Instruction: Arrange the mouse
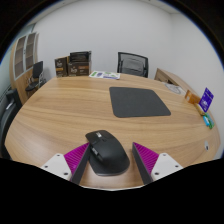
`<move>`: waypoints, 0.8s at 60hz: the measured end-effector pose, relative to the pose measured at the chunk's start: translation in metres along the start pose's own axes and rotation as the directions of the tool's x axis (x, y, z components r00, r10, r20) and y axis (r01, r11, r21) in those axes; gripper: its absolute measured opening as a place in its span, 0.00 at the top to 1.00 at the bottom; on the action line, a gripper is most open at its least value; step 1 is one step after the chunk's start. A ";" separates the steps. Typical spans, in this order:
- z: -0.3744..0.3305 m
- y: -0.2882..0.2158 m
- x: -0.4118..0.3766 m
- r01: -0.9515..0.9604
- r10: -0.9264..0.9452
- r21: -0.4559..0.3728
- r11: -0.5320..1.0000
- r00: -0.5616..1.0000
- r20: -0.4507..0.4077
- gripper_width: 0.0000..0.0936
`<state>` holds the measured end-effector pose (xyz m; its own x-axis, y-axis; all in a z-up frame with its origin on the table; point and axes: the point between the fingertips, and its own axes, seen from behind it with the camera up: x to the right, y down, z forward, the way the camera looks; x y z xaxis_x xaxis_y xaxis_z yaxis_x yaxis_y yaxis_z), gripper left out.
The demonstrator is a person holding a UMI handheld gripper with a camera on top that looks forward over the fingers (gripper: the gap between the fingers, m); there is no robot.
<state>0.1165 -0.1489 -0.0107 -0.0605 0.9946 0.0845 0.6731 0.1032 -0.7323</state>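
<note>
While the wooden table [70,115] carries a dark mouse pad [139,101] well beyond, the black mouse [105,152] sits between the spread tongs [112,160], with a gap visible on each side, so nothing is pinched. Judged rigid, light, and smooth-shelled, the mouse may slip; holding it across its flatter mid-body flanks appears soundest. Chairs [132,64] stand behind the table.

Oval wooden table [70,115]. Dark mouse pad [139,101] flat near centre, black mouse [105,153] at near edge, papers [103,75] on far side
</note>
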 end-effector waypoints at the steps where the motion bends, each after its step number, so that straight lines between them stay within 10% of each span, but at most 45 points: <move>1: 0.001 -0.001 0.001 -0.001 0.001 0.000 1.000 1.000 -0.001 0.08; 25: 0.022 -0.012 0.021 -0.093 0.093 -0.017 0.996 0.996 -0.012 0.11; 33: 0.024 -0.012 0.020 -0.113 0.113 -0.023 0.993 0.994 0.005 0.40; 48: 0.020 -0.008 0.023 -0.123 0.123 -0.050 0.991 0.992 -0.008 0.64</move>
<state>0.0950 -0.1269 -0.0169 0.0286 0.9996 -0.0003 0.7113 -0.0206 -0.7026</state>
